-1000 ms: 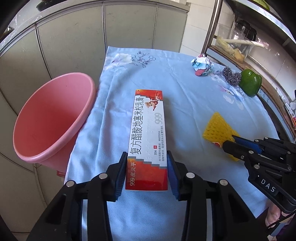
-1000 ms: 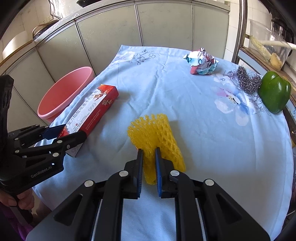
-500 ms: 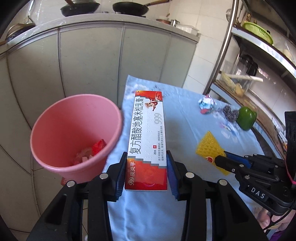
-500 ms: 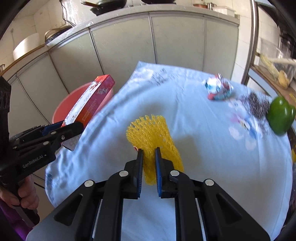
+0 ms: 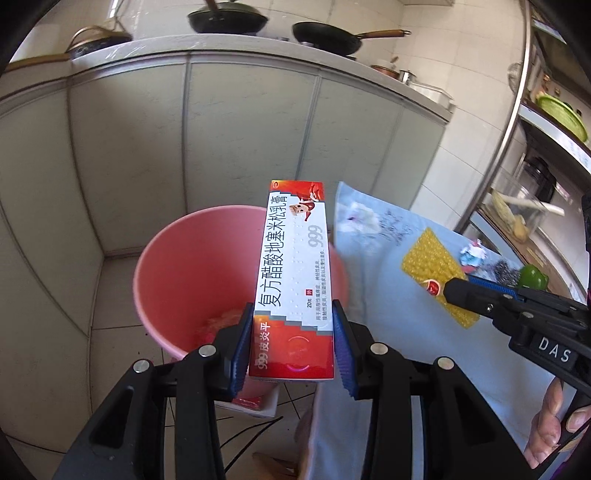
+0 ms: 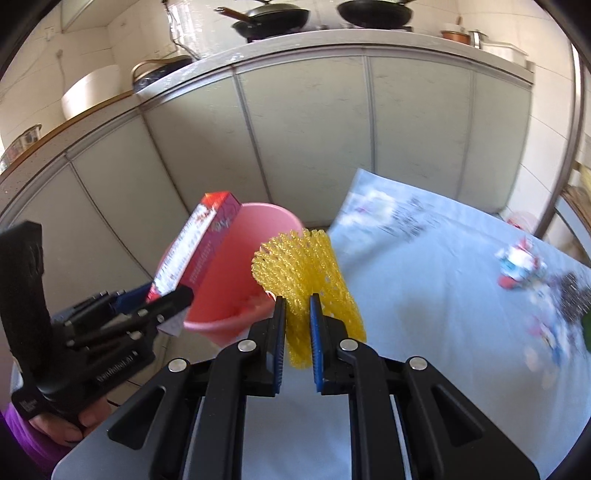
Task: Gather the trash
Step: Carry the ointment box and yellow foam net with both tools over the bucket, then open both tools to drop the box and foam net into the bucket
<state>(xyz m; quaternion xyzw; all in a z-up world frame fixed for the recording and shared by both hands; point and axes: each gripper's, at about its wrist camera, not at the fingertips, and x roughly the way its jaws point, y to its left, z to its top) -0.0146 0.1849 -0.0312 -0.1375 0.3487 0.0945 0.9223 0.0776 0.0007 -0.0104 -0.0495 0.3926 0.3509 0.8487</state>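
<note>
Pink bin [image 5: 177, 273] is sitting on floor just left of table [image 6: 443, 332]. L gripper [image 5: 293, 347] is clamping ointment box [image 5: 295, 266], hanging over bin mouth. R gripper [image 6: 297, 325] is pinching yellow foam net [image 6: 306, 273] at bin's rim. Advice: get both fully w/in rim before releasing, box first.

**A tiled kitchen in daylight**

Ahead of both grippers runs a curved bank of pale grey cabinets [image 5: 229, 147] under a light countertop [image 6: 332, 40] bearing dark pans [image 5: 227, 18]. White wall tiles [image 5: 461, 55] rise behind; pale floor tiles [image 5: 110, 295] lie below. A metal shelf rack [image 5: 517, 110] stands to the right.
</note>
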